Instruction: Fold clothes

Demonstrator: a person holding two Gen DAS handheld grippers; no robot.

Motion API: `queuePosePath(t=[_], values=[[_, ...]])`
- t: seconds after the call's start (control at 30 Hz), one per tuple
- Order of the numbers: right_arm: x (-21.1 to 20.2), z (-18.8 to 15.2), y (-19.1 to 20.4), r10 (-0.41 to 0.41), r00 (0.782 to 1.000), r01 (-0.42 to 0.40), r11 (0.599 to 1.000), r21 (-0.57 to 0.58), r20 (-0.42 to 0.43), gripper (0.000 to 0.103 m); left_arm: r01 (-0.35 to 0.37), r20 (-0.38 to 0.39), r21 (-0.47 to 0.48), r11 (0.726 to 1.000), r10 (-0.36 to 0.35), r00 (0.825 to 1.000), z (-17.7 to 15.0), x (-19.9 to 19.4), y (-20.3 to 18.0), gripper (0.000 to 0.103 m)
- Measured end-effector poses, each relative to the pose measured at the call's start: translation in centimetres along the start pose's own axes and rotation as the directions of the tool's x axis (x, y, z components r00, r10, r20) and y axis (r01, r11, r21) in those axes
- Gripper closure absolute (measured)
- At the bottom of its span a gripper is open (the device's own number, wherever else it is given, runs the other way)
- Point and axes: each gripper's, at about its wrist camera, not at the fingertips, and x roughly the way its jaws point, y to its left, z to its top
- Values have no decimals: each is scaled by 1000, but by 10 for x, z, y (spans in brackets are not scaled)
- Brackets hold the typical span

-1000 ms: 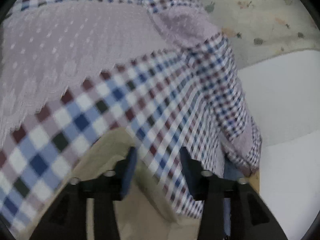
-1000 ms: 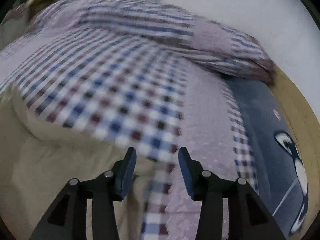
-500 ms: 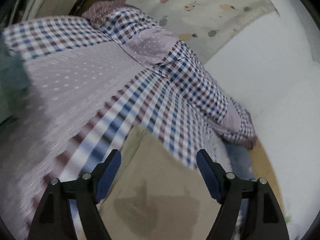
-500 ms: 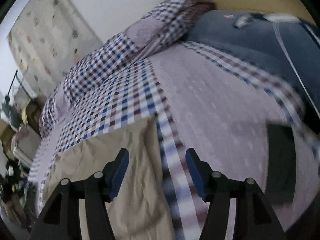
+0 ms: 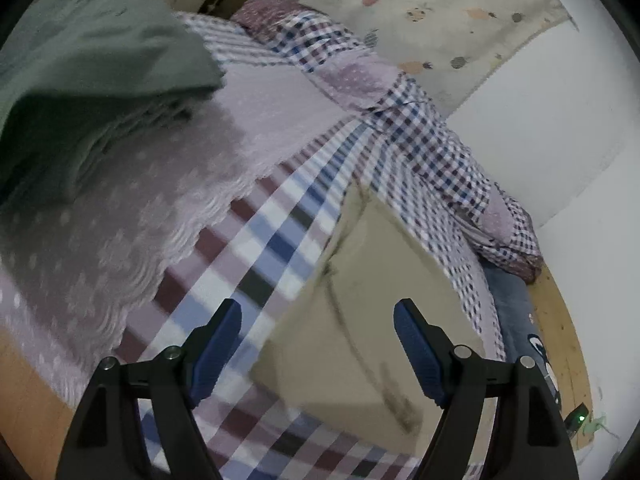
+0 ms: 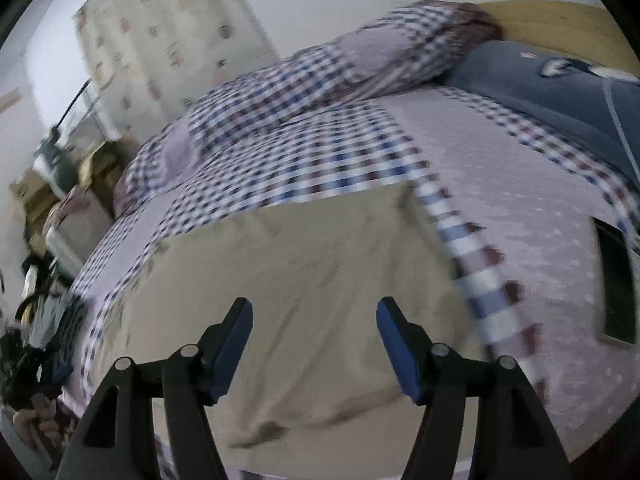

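Both hand-held units stand with jaws spread wide and empty: the left gripper point(image 5: 318, 320) and the right gripper point(image 6: 314, 320) each hover above the beige garment point(image 6: 304, 276), which lies flat and folded on the checked bedspread point(image 6: 320, 152), with no finger touching cloth. Beyond the garment, the left wrist view shows a grey-green garment point(image 5: 92, 60) on the bedspread's lilac panel point(image 5: 276, 112), and the right wrist view shows a dark phone point(image 6: 618, 284) and a blue pillow point(image 6: 532, 84). One second earlier both grippers were narrowly set with the left pinching checked fabric; since then they have opened and drawn back.
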Motion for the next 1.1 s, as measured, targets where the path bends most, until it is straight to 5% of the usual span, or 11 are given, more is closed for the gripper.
queuePosePath(t=[0.23,0.47,0.63,0.77,1.1], values=[[21,-13,54,97,995,-99,991,-86,-23,34,12,-54,-17,1000,-13,998,-11,11,13,21],[5,4,16,122,986,-142,972,186,113,33,9,-100,19,1000,-7,995,-16,21,18,21],[14,2,11,133,987,-155,947,281,96,33,52,-105,-4,999,-52,993,-17,29,17,21],[21,2,24,148,987,-160,955,249,69,33,121,-106,-8,993,-121,987,-18,32,11,21],[30,-11,83,157,987,-158,987,36,13,33,81,-156,-40,996,-86,984,-26,37,15,21]])
